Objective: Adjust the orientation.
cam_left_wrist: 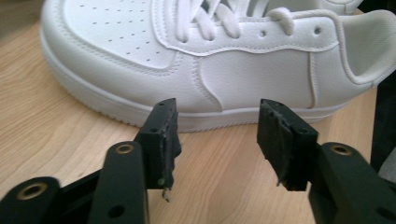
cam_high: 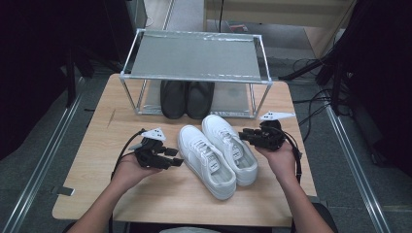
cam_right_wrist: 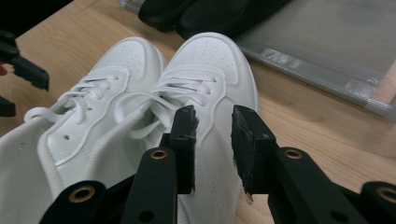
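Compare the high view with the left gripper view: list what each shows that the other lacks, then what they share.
High view alone: the metal rack with a pair of black shoes under its shelf, both hands, the right gripper, and the right white sneaker.
Left gripper view alone: a close look at the perforated toe and side stitching.
Shared: the left white sneaker, the wooden table, and the left gripper, jaws open and empty.

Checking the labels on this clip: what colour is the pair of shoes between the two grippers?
White, laces included. The shoes show best in the left gripper view.
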A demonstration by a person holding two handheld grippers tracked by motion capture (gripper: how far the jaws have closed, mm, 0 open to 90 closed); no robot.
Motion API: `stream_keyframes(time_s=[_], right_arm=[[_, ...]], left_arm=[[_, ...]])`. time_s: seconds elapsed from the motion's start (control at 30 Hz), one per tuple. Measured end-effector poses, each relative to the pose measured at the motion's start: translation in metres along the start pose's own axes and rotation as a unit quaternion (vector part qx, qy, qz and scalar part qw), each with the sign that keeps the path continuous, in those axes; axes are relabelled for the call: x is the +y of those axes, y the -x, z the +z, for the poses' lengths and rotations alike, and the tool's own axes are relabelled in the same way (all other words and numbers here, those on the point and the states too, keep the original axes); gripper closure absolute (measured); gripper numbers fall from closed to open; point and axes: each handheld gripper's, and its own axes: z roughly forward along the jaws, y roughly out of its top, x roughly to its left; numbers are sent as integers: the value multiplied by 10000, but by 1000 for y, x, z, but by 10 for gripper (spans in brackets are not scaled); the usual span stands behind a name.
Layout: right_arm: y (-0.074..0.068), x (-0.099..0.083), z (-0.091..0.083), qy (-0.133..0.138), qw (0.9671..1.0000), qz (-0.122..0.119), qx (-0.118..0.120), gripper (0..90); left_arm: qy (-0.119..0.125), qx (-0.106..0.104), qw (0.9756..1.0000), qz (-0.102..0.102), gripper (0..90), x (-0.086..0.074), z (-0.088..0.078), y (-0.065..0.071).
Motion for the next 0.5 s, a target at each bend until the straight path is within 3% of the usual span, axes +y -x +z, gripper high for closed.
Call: stream_keyframes(time_s=[0.13, 0.5], right_arm=[[-4, 0, -4, 88, 9998, 48, 162, 656], [-23, 1, -9, 181, 9995, -124, 229, 577]], left_arm=[[55, 77, 9999, -81, 447, -1, -6, -5], [104, 233, 9996, -116, 414, -2, -9, -14]])
